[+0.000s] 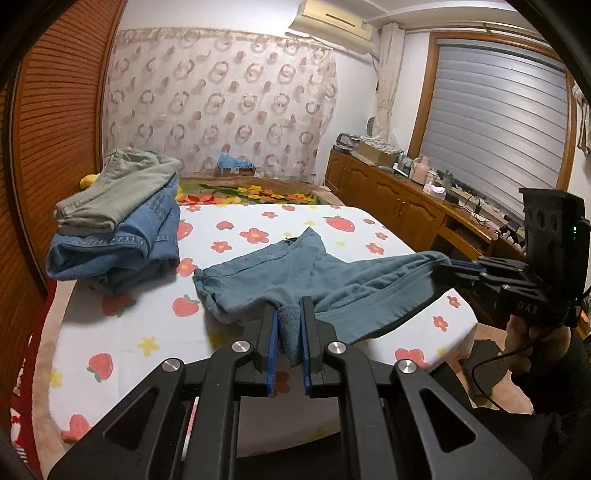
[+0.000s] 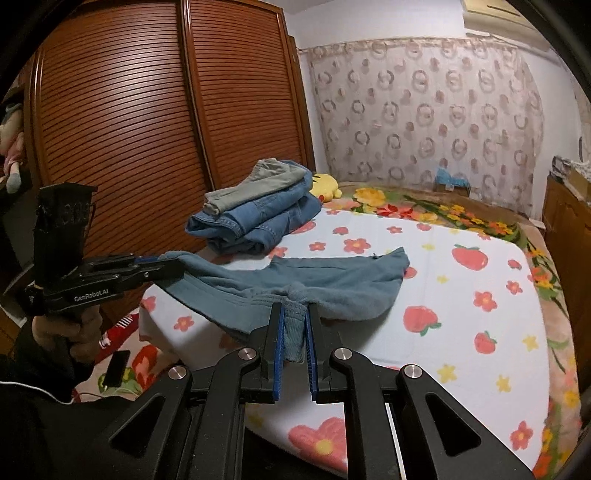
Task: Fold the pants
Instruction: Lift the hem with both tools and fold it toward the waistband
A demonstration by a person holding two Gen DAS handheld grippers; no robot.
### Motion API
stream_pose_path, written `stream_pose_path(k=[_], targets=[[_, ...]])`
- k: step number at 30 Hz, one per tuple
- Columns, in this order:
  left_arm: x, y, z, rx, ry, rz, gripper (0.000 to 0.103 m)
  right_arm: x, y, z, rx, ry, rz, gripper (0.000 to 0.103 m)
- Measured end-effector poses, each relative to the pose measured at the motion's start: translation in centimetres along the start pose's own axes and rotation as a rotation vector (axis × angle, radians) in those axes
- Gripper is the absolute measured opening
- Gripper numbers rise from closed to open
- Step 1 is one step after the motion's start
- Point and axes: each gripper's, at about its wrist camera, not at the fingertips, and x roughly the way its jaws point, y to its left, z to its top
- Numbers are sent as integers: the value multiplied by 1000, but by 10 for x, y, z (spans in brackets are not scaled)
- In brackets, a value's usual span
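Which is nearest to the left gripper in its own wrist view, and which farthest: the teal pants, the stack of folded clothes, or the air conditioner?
1. Teal pants: held in the left gripper, spread just ahead.
2. Stack of folded clothes: farther back on the left of the bed.
3. Air conditioner: high on the far wall, right of centre.

pants [image 1: 295, 269]: soft matt cloth | wardrobe [image 2: 147, 110]: glossy slatted wood

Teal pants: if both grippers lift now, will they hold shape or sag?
Likely sag: the teal pants already droop between the left gripper and right gripper. They look like soft knit, probably light. The ribbed cuffs bunch thickly between the fingers, so slipping seems unlikely.
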Motion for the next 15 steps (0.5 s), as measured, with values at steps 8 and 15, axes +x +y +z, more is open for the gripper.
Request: stream_pose_path(k=[8, 15], targets=[[35, 14, -3, -28, 50, 20, 11, 40, -12, 9, 10, 40, -25, 11], [55, 23, 10, -9, 64, 56, 11, 66, -15, 27, -15, 56, -52, 11]])
